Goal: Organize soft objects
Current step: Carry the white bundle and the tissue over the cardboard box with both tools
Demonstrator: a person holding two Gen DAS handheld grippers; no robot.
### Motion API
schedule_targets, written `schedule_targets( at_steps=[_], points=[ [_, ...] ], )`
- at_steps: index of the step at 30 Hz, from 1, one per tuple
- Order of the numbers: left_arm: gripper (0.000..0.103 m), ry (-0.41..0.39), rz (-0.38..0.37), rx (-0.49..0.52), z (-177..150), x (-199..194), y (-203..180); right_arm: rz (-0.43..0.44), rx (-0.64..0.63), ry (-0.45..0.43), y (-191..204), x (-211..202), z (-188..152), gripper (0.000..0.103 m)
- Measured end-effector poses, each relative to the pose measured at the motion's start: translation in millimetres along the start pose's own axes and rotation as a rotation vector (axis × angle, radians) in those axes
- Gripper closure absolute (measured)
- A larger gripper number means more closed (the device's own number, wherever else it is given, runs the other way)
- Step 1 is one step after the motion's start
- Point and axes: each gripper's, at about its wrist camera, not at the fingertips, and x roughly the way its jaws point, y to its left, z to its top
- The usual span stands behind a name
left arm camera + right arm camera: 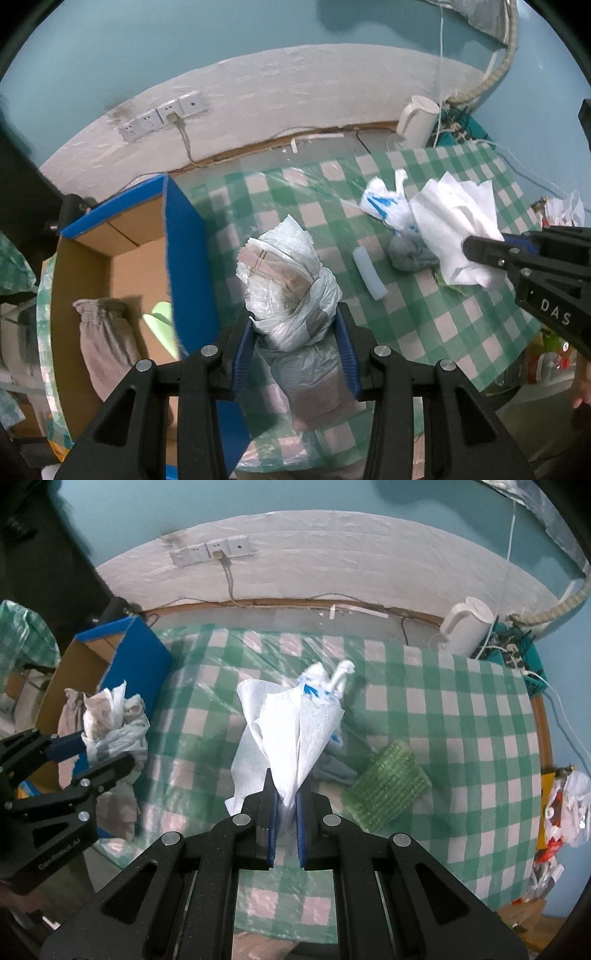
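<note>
My left gripper (295, 317) is shut on a crumpled plastic bag bundle (288, 273) with cloth inside, held above the green checked table (424, 321) beside the blue cardboard box (188, 236). The same bundle (110, 720) and left gripper (86, 751) show at the left of the right wrist view. My right gripper (286, 790) is shut on a white paper towel (284, 731), lifted off the table; it appears as the right gripper (480, 249) with the towel (458, 221) in the left view. A white-and-blue plastic bag (384, 203), a grey cloth (410, 254) and a white foam roll (369, 273) lie on the table.
A green mesh sponge (388, 786) lies right of the towel. Inside the box lies a beige cloth (103, 339). A white kettle (467, 627) and cables stand at the back right corner. A wall socket strip (210, 552) with a cord sits behind the table.
</note>
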Motion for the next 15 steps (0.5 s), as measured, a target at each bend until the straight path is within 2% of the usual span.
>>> schedule_targets(
  at_steps=[15],
  points=[
    [0.061,-0.057,0.037,-0.08,-2,-28,50,0.044,-0.078,-0.045,55,-12,23,0.096]
  ],
)
